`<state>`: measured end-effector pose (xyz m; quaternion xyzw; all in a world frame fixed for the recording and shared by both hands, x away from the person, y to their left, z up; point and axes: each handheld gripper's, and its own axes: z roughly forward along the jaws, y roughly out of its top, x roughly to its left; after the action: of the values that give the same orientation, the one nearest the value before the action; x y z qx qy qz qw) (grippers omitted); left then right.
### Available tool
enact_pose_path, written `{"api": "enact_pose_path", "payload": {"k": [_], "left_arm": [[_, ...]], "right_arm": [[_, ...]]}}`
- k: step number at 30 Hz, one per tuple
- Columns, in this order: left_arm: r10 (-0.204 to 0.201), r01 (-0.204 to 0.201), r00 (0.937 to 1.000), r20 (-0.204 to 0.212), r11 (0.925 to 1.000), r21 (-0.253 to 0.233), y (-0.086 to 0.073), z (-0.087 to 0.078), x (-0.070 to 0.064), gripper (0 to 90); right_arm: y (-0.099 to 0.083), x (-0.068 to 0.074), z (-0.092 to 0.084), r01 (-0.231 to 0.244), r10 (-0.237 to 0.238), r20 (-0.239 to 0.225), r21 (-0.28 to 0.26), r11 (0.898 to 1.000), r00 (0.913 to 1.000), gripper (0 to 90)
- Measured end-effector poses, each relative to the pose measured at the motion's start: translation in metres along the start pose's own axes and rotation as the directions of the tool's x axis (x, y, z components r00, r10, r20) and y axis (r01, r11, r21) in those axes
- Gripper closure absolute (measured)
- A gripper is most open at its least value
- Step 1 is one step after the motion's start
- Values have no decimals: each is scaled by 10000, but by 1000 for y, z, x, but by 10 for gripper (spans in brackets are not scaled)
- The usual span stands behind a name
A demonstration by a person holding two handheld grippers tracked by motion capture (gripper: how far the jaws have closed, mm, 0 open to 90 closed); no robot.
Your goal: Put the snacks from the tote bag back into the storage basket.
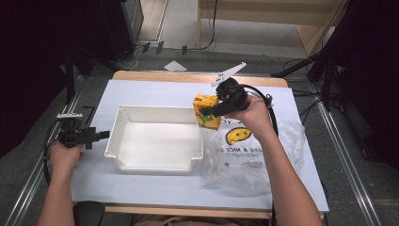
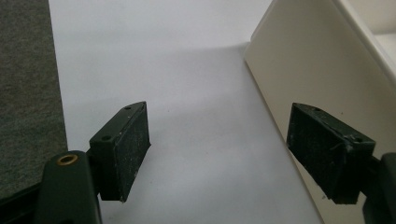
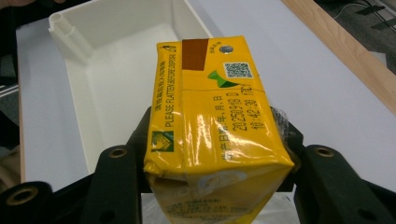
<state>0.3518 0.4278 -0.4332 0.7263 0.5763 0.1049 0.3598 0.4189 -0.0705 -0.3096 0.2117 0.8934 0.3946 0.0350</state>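
A yellow drink carton [image 1: 205,111] hangs in the air at the right rim of the white tray [image 1: 155,162], with my right gripper [image 1: 207,113] shut on it. In the right gripper view the carton [image 3: 212,121] is clamped between both black jaws, its printed top facing the camera, and the tray [image 3: 77,70] lies beyond it. My left gripper [image 1: 101,135] rests on the table just left of the tray. The left gripper view has its pads [image 2: 128,147] wide apart, open with nothing between them, and the tray's outer wall [image 2: 299,60] stands to the right.
A clear plastic bag [image 1: 249,150] with a yellow smiley print lies crumpled to the right of the tray, under my right forearm. The table top [image 1: 155,92] is white with a wooden far edge. Dark stands and cables line both sides.
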Motion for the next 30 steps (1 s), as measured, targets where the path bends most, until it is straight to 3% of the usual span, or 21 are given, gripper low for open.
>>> {"api": "enact_pose_path", "payload": {"k": [15, 30], "left_arm": [[-17, 17, 10000, 4, 10000, -27, 0, 0, 1, 226], [-26, 26, 10000, 41, 10000, -78, 0, -2, 2, 226]], "right_arm": [[20, 4, 18, 223, -222, -50, 158, 9996, 9997, 519], [34, 6, 52, 339, -327, -276, 440, 9985, 9991, 518]]}}
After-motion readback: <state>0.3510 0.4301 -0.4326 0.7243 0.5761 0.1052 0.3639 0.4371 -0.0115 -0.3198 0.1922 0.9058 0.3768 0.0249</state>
